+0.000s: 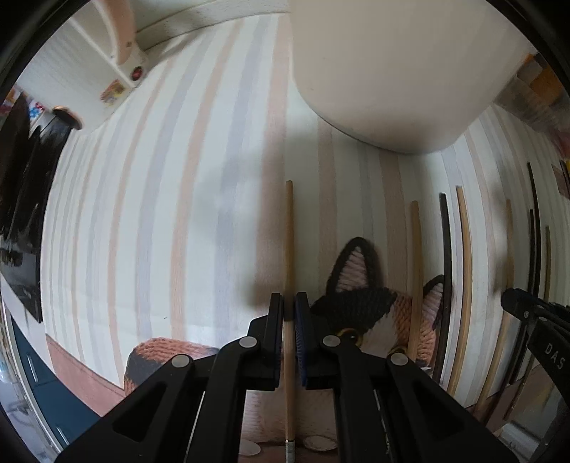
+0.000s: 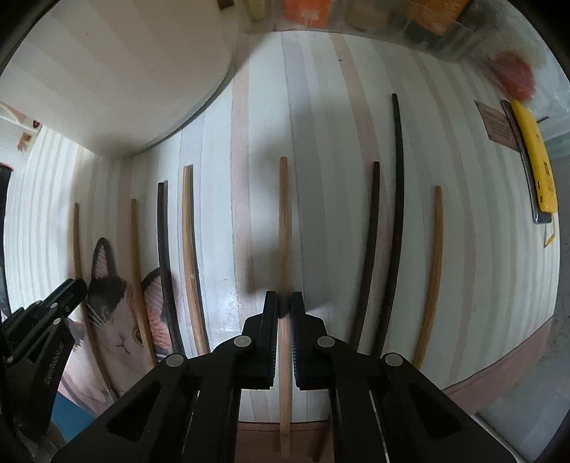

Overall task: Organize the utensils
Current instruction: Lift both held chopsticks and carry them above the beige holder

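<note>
Several light wooden and dark chopsticks lie side by side on a striped tablecloth (image 1: 160, 213). My left gripper (image 1: 289, 301) points down and is shut on a light wooden chopstick (image 1: 289, 231) beside a cat-shaped knitted mat (image 1: 359, 295). My right gripper (image 2: 284, 301) also points down, shut on another light wooden chopstick (image 2: 283, 213) in the middle of the row. To its right lie two dark chopsticks (image 2: 372, 231) and a light one (image 2: 433, 267). The left gripper (image 2: 71, 288) shows at the left of the right wrist view, next to the cat mat (image 2: 117, 320).
A large white container (image 1: 392, 71) stands on the cloth just beyond the chopsticks. A yellow flat object (image 2: 538, 160) and a brown card lie at the far right. A clear box (image 2: 392, 17) with orange and red items runs along the back. The table edge is near at the bottom.
</note>
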The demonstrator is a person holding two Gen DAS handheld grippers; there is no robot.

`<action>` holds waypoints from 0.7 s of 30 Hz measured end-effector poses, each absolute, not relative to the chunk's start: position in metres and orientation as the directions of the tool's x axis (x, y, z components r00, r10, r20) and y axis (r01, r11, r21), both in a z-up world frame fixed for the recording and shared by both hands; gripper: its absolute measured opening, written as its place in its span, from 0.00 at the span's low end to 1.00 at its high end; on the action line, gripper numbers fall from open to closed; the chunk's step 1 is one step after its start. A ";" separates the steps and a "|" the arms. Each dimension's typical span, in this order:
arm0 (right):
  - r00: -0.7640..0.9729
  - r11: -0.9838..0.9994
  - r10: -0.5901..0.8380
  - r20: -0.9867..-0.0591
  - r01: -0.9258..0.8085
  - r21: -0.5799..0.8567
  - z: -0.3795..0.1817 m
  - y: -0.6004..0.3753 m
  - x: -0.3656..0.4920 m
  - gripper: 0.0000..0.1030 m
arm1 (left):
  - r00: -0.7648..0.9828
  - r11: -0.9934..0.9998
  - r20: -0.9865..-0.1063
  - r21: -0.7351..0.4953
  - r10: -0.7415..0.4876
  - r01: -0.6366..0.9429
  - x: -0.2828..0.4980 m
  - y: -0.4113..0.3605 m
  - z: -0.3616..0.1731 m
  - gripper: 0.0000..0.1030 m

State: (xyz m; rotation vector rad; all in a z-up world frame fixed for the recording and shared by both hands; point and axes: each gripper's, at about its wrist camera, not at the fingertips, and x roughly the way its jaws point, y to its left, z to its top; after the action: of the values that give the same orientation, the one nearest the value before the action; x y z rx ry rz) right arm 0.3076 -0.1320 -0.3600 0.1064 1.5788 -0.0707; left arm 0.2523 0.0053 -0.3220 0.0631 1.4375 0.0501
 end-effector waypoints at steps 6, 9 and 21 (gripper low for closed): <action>0.089 0.993 0.007 -0.996 0.113 0.017 -0.335 -0.144 0.302 0.07 | 0.254 0.993 -0.960 0.119 0.120 -0.018 0.245 0.009 -0.286 0.04; 0.141 0.994 0.004 -0.990 0.111 0.020 -0.317 -0.143 0.299 0.07 | 0.306 0.991 -0.942 0.131 0.135 -0.035 0.244 0.010 -0.268 0.04; 0.355 0.994 0.032 -0.934 0.083 0.066 -0.234 -0.154 0.290 0.07 | 0.419 0.993 -0.904 0.048 0.089 -0.106 0.240 0.028 -0.207 0.04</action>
State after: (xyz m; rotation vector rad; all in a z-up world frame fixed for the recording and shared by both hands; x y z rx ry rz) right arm 0.2900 -0.1538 -0.2344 0.1078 1.2080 -0.0329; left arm 0.2405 0.0282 -0.2069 -0.0167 1.1323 0.1218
